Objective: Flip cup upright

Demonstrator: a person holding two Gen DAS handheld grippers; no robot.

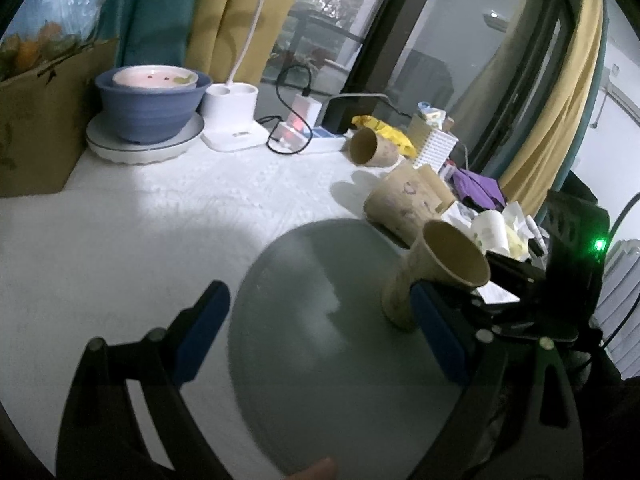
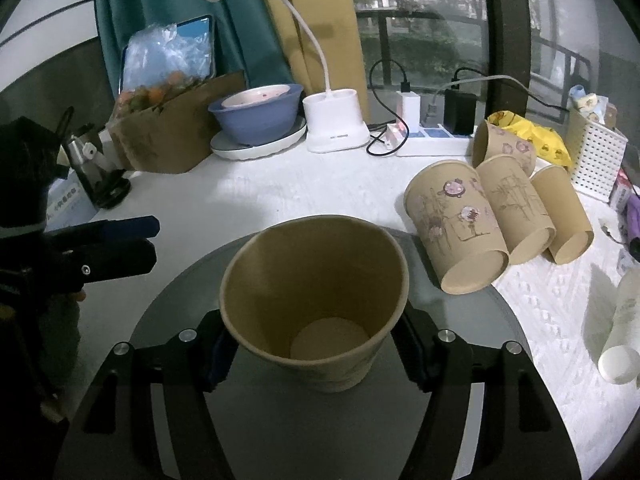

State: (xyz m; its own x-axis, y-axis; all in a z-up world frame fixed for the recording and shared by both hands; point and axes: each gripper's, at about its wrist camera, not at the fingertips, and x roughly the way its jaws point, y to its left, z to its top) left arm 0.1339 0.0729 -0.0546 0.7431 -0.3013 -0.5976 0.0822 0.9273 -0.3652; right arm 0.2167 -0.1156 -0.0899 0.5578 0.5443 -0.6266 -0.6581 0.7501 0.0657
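I have the paper cup pinched in my right claw, one pad on each side of its lower wall, mouth toward the camera and tilted up. It is above the round grey mat, near the mat's right part as the left view shows it; whether its base touches the mat I cannot tell. I judge the cup very light, thin and easy to crush, its wall a little slippery, so the best hold is low on the wall near the stiff bottom ring, with soft pressure.

My left claw is spread wide over the same mat and holds nothing.

Counting cups: one in my claw, and four more lying on their sides on the table just beyond the mat's far right edge, three side by side and one behind them. Further from the mat stands one blue bowl, one white lamp base and one cardboard box.
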